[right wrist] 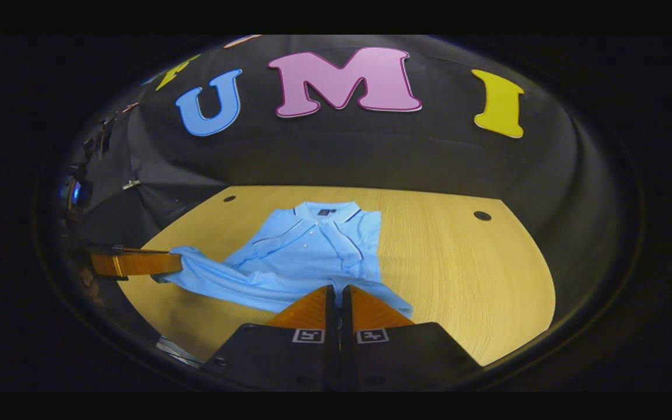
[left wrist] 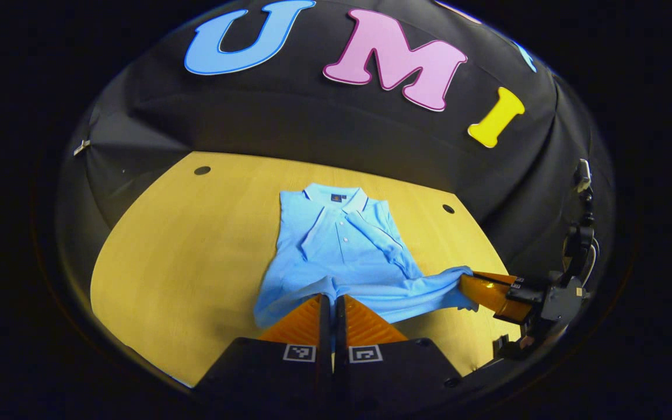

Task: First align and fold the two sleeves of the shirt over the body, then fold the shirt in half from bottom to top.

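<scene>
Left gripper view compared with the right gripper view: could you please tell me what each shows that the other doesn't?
Left gripper view: the right gripper from outside, pinching a hem corner. Right gripper view: the left gripper from outside, pinching the other corner. Both: the light blue polo shirt, sleeves folded over its body, hem lifted, on the wooden table.

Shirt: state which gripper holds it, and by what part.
Both. The left gripper and the right gripper are each shut on the bottom hem of the light blue shirt, near opposite lower corners, lifting that edge off the table.
</scene>
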`<state>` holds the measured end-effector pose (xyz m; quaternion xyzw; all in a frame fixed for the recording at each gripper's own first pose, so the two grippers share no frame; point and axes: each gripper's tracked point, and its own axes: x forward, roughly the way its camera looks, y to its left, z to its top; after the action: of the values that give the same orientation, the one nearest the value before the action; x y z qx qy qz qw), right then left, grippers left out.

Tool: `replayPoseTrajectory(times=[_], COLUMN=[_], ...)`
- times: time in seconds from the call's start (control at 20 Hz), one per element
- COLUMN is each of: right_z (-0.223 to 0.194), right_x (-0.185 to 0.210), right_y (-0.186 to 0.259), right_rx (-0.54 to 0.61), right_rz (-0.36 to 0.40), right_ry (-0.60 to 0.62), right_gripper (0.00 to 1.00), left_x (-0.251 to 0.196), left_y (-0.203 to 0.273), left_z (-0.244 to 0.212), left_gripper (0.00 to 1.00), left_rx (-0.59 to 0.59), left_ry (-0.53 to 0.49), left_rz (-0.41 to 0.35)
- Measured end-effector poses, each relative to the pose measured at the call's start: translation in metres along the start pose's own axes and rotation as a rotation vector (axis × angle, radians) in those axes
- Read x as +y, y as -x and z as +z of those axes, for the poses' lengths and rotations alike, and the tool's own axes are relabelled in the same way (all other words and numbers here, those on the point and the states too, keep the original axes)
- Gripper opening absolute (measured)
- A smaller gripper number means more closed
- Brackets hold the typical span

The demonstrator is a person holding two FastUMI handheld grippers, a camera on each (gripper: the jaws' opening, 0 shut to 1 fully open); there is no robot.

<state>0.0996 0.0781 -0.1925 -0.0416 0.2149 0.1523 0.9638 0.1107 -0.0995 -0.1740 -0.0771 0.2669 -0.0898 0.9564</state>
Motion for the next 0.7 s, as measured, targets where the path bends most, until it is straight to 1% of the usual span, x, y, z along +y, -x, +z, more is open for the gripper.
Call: replayPoseTrajectory(times=[0.05, 0.1, 0.15, 0.2, 0.25, 0.35, 0.4, 0.5, 0.55, 0.7], right_z=[0.012, 0.025, 0.037, 0.049, 0.061, 0.085, 0.096, 0.115, 0.122, 0.132], right_x=[-0.003, -0.005, -0.008, -0.011, -0.013, -0.017, -0.019, -0.023, -0.025, -0.036], right_y=[-0.013, -0.021, -0.035, -0.049, -0.063, -0.093, -0.107, -0.134, -0.148, -0.191], right_rx=[-0.015, -0.031, -0.042, -0.057, -0.07, -0.101, -0.114, -0.136, -0.144, -0.148], right_rz=[0.003, 0.006, 0.008, 0.01, 0.014, 0.02, 0.021, 0.022, 0.02, -0.004], right_ry=[0.001, 0.001, 0.006, 0.01, 0.011, 0.018, 0.023, 0.022, 0.024, 0.036], right_gripper=[0.11, 0.05, 0.0, 0.05, 0.05, 0.05, 0.0, 0.0, 0.05, 0.05], left_x=[0.003, 0.006, 0.009, 0.012, 0.014, 0.019, 0.023, 0.03, 0.035, 0.052], left_y=[-0.011, -0.021, -0.033, -0.045, -0.057, -0.084, -0.099, -0.127, -0.141, -0.187], left_z=[0.013, 0.023, 0.036, 0.047, 0.059, 0.082, 0.092, 0.108, 0.116, 0.135], left_gripper=[0.06, 0.02, 0.06, 0.06, 0.06, 0.06, 0.06, 0.06, 0.06, 0.06], left_rx=[-0.008, -0.014, -0.022, -0.028, -0.031, -0.045, -0.052, -0.056, -0.057, -0.046], left_ry=[0.009, 0.012, 0.013, 0.019, 0.032, 0.05, 0.047, 0.032, 0.025, -0.001], left_rz=[0.003, 0.007, 0.01, 0.013, 0.016, 0.021, 0.025, 0.033, 0.034, 0.039])
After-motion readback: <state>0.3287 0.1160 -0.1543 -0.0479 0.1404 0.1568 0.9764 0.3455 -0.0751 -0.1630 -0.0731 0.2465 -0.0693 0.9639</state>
